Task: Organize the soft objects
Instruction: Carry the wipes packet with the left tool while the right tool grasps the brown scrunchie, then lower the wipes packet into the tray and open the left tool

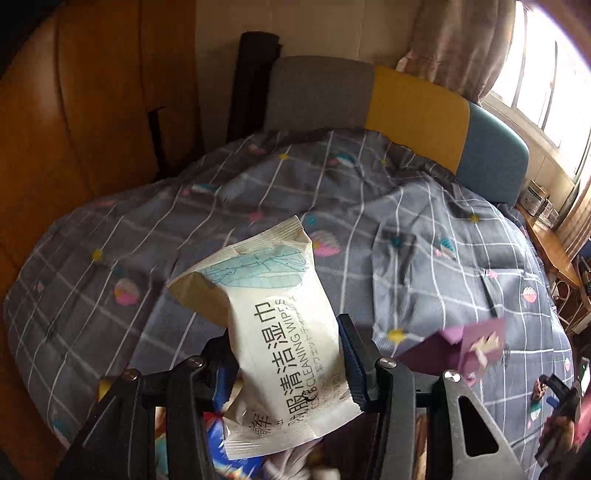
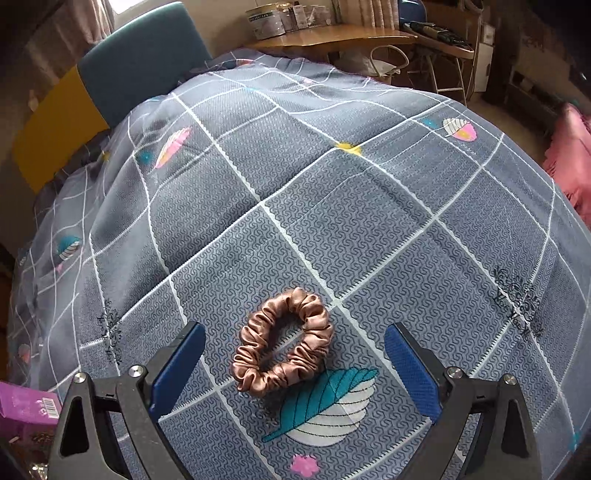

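Observation:
My left gripper (image 1: 286, 347) is shut on a white pack of cleaning wipes (image 1: 275, 325) with a teal leaf print and holds it tilted above the bed, over a jumble of colourful items (image 1: 236, 446) at the bottom of the left wrist view. A rose-gold satin scrunchie (image 2: 282, 341) lies flat on the grey checked bedspread (image 2: 332, 206). My right gripper (image 2: 294, 363) is open, its blue pads on either side of the scrunchie, close above the bed and not touching it.
A purple box (image 1: 461, 349) sits on the bedspread right of the left gripper; it also shows at the left edge of the right wrist view (image 2: 27, 406). A grey, yellow and blue headboard (image 1: 413, 99) stands behind. A wooden desk (image 2: 332, 35) with jars is beyond the bed.

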Demonstrator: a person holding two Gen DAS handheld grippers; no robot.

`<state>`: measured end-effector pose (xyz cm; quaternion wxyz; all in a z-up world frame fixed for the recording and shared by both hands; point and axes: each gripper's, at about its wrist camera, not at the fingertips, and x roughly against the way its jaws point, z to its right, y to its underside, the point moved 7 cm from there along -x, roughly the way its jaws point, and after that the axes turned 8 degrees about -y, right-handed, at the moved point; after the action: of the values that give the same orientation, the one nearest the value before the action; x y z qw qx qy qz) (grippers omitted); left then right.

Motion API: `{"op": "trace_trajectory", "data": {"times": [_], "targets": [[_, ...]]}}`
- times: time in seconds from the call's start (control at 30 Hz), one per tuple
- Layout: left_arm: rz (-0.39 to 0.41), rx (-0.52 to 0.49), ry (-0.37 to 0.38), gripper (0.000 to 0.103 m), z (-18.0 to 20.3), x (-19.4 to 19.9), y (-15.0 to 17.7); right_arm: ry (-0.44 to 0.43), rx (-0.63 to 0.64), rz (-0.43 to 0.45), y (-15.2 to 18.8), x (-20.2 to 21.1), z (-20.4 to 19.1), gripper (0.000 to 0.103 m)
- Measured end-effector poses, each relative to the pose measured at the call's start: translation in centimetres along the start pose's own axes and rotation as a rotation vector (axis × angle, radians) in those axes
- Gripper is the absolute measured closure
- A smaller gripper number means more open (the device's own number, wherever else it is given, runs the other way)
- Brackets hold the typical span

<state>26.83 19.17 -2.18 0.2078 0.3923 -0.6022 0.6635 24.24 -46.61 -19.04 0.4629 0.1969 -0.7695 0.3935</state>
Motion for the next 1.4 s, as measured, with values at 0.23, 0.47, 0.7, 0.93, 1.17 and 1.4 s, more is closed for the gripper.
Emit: {"op": "trace_trajectory", "data": {"times": [0.23, 0.47, 0.7, 0.93, 1.17, 1.4], "targets": [[-0.03, 0.042, 0.026, 0.054, -3.8, 1.4, 6.8, 0.114, 0.168, -0.041, 1.3, -2.0, -1.8, 0.022], [-0.069, 0.089, 0.038, 0.054, -6.8, 2.3, 13.0, 0.085, 0.279, -0.052, 3.0, -0.7, -3.5, 0.068], [-0.071, 0.024, 0.04, 0.054, -7.4, 3.9, 18.4, 0.058, 0.317, -0.1, 5.9, 0.8, -4.1, 0.08], [-0.046, -0.112, 0.002, 0.054, -4.9, 3.4, 21.8, 0.037, 0.367, -0.115, 9.6, 2.2, -4.4, 0.079], [-0.071, -0.154, -0.074, 0.053, -4.7, 1.0, 24.4, 0.039, 0.399, -0.053, 11.3, 3.3, -4.6, 0.079], [-0.032, -0.167, -0.077, 0.052, -4.8, 1.3, 25.0, 0.092, 0.477, -0.003, 12.0, 3.3, -4.6, 0.079]]}}
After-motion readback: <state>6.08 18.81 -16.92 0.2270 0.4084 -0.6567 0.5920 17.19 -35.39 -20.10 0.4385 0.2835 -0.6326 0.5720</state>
